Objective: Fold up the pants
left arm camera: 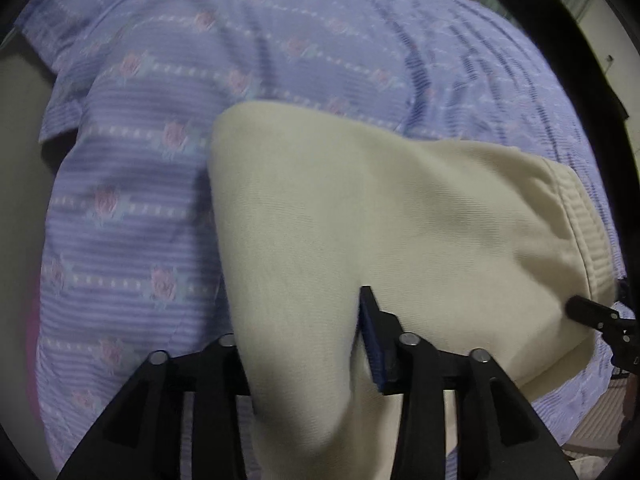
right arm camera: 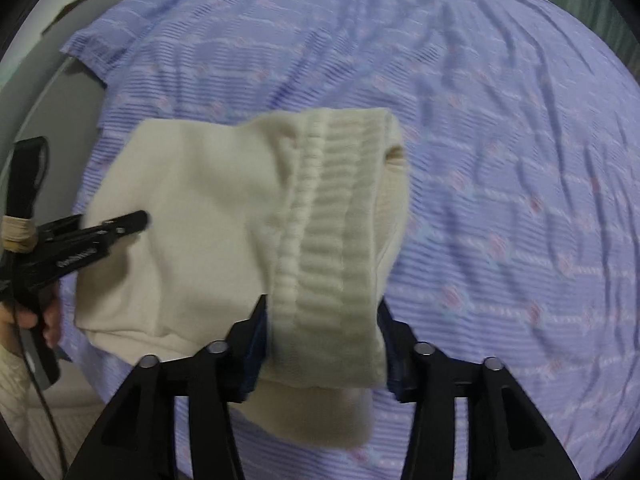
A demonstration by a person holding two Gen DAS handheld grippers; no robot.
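Cream pants (left arm camera: 400, 208) lie folded on a purple flowered bedspread (left arm camera: 240, 60), their ribbed waistband (left arm camera: 580, 216) at the right. My left gripper (left arm camera: 304, 300) points down into the cloth. A fold covers its left finger, and the right finger (left arm camera: 372, 320) stands just clear of the fabric, jaws open. In the right wrist view the pants (right arm camera: 192, 208) spread to the left. Their waistband (right arm camera: 332, 220) runs down between the fingers of my right gripper (right arm camera: 322, 308), lying loose between open jaws. The left gripper (right arm camera: 132, 220) shows at the left edge of that view.
The bedspread (right arm camera: 500, 160) is wrinkled and stretches wide to the right and far side. Its left edge (left arm camera: 60, 128) drops off to a grey surface. A person's hand (right arm camera: 24, 320) holds the left gripper's handle near the bed's near-left corner.
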